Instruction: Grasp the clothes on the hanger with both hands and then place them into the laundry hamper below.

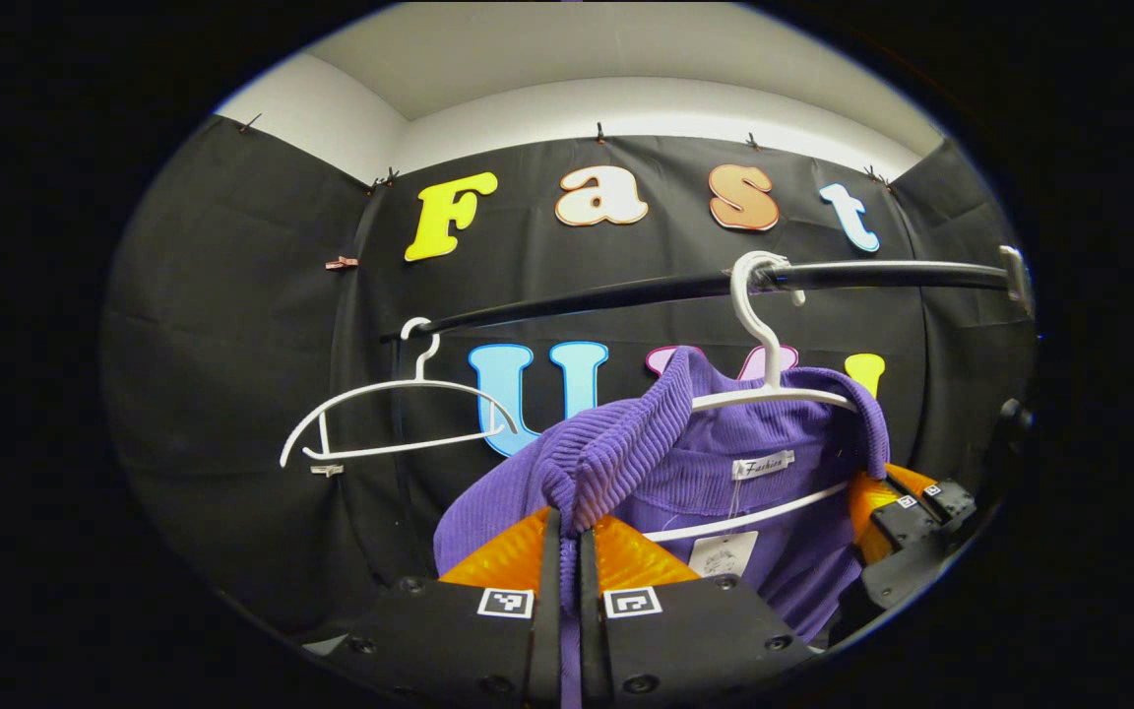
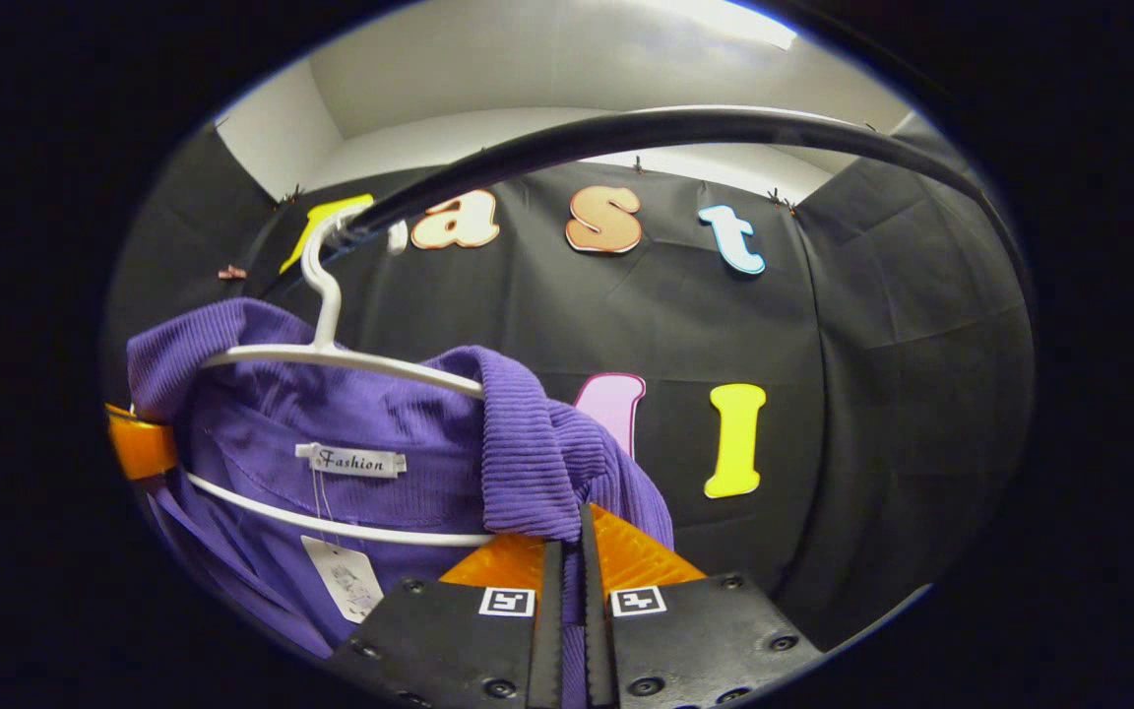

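In the left gripper view, up and to the left of my left gripper (image 1: 569, 551), an empty white hanger (image 1: 400, 418) hangs on the black rail (image 1: 626, 292) in front of the booth's black cloth wall. Straight ahead, my left gripper has its two fingers drawn close together with a fold of the purple sweater (image 1: 685, 473) pinched between them at one shoulder; the ribbed cloth runs down through the narrow gap. Up and to the right of that gripper, the sweater sits on a second white hanger (image 1: 769, 394), whose hook is over the rail. The collar label and a paper tag (image 1: 724, 553) face me. Farther right and a little lower, at the sweater's other shoulder, I see my right gripper (image 1: 907, 512) from the side, close against the cloth.

In the right gripper view, the sweater (image 2: 370, 433) and its hanger (image 2: 331, 354) lie up and to the left of my right gripper (image 2: 575, 551), with the far gripper's finger (image 2: 139, 443) at the left edge beside the cloth. My right gripper is nearly closed too, with ribbed purple cloth caught between its fingers, though the gap is too tight for me to judge how much cloth it holds. The rail (image 2: 685, 128) arches overhead and off to the right.
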The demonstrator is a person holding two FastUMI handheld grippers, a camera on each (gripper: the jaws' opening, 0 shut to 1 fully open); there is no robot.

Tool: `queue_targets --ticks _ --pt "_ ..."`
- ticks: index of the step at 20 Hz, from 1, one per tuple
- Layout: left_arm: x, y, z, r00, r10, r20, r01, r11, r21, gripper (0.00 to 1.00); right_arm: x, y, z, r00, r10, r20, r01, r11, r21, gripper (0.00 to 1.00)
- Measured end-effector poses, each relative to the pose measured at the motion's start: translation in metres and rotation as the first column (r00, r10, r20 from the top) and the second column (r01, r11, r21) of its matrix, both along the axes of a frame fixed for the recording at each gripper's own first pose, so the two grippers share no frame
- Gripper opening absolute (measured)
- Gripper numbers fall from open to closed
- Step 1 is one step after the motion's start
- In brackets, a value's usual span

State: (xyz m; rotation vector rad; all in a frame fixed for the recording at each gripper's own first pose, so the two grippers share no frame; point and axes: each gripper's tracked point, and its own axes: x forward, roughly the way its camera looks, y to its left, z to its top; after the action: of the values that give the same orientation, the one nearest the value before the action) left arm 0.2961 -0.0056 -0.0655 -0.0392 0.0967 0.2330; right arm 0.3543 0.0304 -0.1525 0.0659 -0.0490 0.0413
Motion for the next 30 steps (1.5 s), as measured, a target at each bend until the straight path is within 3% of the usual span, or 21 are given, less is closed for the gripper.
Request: queue_targets --ticks 9,23,24,25,30 --pt "0.001 0.03 0.029 0.999 0.032 0.04 -0.034 0.999 0.033 0.1 0.011 -0.043 0.06 0.987 -0.019 0.16 0.043 0.988 -0.151 0.13" --pt "0.032 0.055 0.017 0.995 -0.079 -0.067 0.078 0.997 -0.017 0.11 0.062 -0.052 -0.009 1.0 0.023 -0.007 -0.024 0.98 -0.199 0.13" --pt "0.032 0.055 0.013 0.993 -0.088 -0.082 0.088 0.996 -0.011 0.11 0.063 -0.052 -0.01 1.0 0.025 -0.008 -0.026 0.979 -0.2 0.1" --pt "0.031 0.056 0.012 0.991 -0.094 -0.097 0.093 0.996 -0.015 0.11 0.062 -0.052 -0.014 0.999 0.027 -0.027 -0.032 0.977 -0.209 0.13" --pt "0.024 0.073 0.045 0.999 -0.044 0.0 0.044 0.999 0.017 0.1 0.035 -0.058 0.049 0.976 -0.034 0.213 0.093 0.958 -0.271 0.13"
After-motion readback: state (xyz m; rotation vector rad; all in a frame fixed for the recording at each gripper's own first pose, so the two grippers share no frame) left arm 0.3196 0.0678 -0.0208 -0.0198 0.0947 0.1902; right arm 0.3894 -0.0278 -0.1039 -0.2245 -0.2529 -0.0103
